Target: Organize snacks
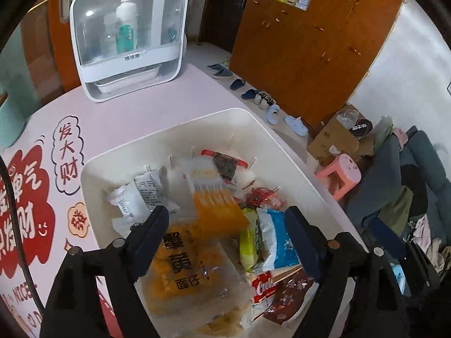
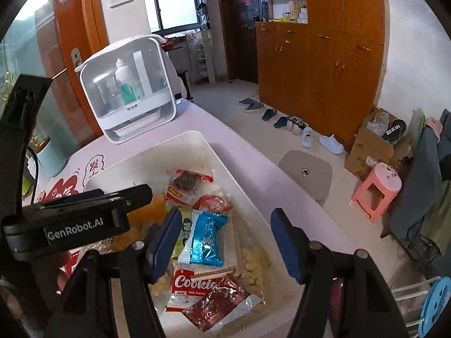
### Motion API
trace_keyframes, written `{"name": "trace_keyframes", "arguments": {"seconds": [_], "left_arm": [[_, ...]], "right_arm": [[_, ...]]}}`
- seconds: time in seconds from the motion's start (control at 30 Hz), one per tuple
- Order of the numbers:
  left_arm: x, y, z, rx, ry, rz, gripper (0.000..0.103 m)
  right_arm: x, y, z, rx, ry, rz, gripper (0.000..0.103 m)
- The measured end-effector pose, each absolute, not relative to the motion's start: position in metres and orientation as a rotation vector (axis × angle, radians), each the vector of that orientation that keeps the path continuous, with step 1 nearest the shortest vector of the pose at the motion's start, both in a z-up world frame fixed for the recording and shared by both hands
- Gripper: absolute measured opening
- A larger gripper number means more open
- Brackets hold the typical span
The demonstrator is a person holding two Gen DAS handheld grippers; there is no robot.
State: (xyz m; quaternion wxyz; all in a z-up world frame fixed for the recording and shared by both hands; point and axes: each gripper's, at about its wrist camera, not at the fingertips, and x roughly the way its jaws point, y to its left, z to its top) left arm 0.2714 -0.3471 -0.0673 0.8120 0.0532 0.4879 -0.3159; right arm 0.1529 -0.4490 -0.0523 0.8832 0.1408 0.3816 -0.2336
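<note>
A white plastic bin (image 1: 93, 169) (image 2: 203, 140) on the pink table holds several snack packets. In the left wrist view my left gripper (image 1: 227, 226) is open above the bin, over an orange-yellow snack bag (image 1: 186, 278) and a blurred orange packet (image 1: 217, 205). A blue-and-white packet (image 1: 277, 242) (image 2: 207, 239), a red Cookie pack (image 2: 194, 284) and a brown wrapper (image 2: 217, 307) lie in the bin. My right gripper (image 2: 227, 235) is open above these, holding nothing. The left gripper's body (image 2: 84, 219) shows at the left of the right wrist view.
A white cabinet with bottles inside (image 1: 126, 36) (image 2: 129, 90) stands at the table's far end. The table mat has red printed characters (image 1: 25, 202). On the floor to the right are a pink stool (image 2: 377, 188), a grey stool (image 2: 305, 170), shoes (image 2: 307, 136) and a cardboard box (image 2: 372, 146).
</note>
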Motion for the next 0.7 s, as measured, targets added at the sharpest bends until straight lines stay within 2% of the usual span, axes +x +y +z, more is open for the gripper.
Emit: {"name": "trace_keyframes", "arguments": {"seconds": [0.4,0.7], "left_arm": [[0.233,-0.290,-0.016,0.086,0.938,-0.624,0.087],[0.174,-0.225,0.031,0.085,0.834,-0.554,0.092]], "right_arm": [[0.118,-0.414,-0.037,0.303,0.747,-0.415,0.066],[0.076,-0.377,-0.008,0.278,0.698,-0.361,0.066]]}}
